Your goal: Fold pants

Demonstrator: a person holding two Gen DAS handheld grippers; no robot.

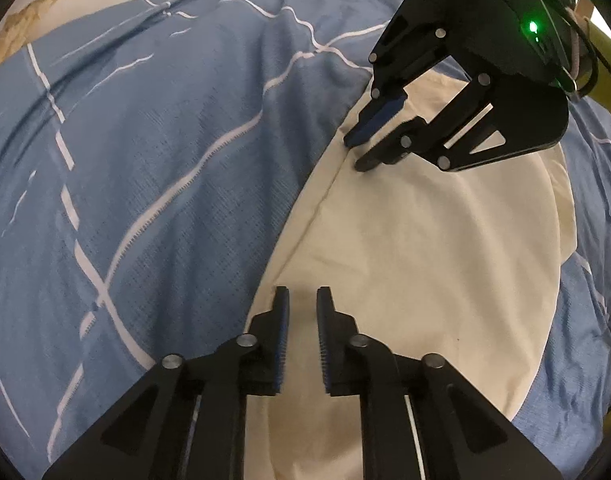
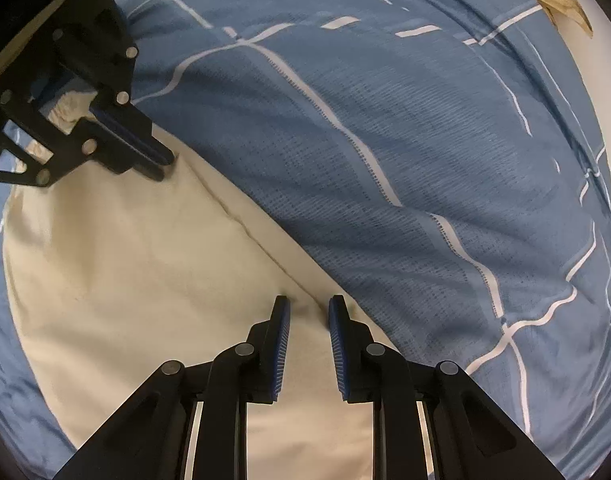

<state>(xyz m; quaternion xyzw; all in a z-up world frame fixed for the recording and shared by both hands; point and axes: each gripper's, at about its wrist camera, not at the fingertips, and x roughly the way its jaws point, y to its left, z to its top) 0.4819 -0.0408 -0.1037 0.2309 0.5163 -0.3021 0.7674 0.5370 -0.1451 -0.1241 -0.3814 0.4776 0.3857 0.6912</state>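
Both grippers are pointing steeply down, tips close to the surface; left gripper (image 1: 302,294) is sitting with jaws nearly closed, a narrow gap showing between its blue-lined pads (image 1: 283,332), nothing visibly pinched; right gripper (image 2: 308,303) is showing the same, jaws nearly together with a slim gap between the pads (image 2: 337,344). In each wrist view the opposite gripper is angling in from the side, fingers almost together.
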